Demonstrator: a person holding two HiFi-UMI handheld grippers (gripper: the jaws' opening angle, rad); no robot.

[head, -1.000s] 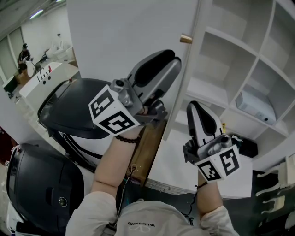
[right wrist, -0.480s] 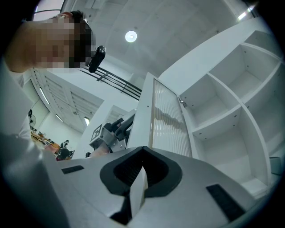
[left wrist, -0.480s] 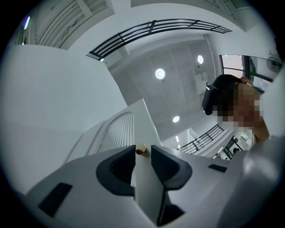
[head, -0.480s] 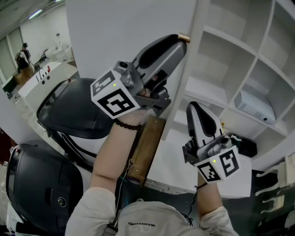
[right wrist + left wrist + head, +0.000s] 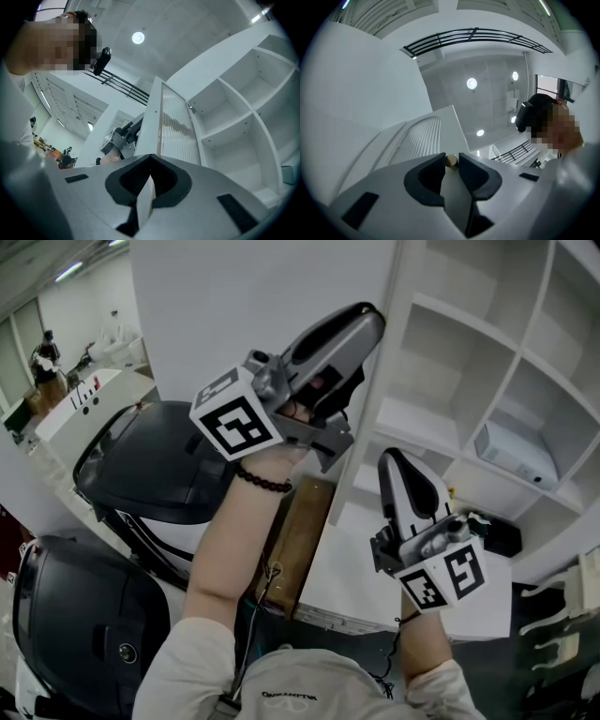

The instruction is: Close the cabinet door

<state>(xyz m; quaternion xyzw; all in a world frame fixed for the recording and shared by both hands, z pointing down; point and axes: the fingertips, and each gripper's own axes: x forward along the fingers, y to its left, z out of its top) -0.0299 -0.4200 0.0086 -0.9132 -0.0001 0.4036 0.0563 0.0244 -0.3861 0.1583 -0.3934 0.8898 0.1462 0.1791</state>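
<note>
Moved since a second ago: the left gripper (image 5: 368, 321) has climbed up and rightward along the white flat-panel cabinet door (image 5: 253, 324) to its free edge. From the head view its tip now covers the spot where the handle showed.
Right gripper: the right gripper (image 5: 395, 461) has barely stirred. It hangs low in front of the white open-shelved cabinet (image 5: 469, 352), touching nothing.
Left jaws: a narrow gap remains between them, and the small round wooden knob (image 5: 451, 160) is lodged right at their tips. As far as the left gripper view shows, they are pinched on it.
Right jaws: pressed together with nothing between them, plain in the right gripper view.
Door position: wide open, swung well out from the shelving, with the knob on its edge nearest the cabinet. The compartments stand fully exposed.
Surroundings: glossy black domed machine covers (image 5: 150, 465) sit low on the left, behind the door's outer face.
Done so far: by my reckoning only the reach and the hold on the knob.
Left to do: the whole swing. The door has to travel across to the shelf fronts and seat flush, then the knob can be let go.
</note>
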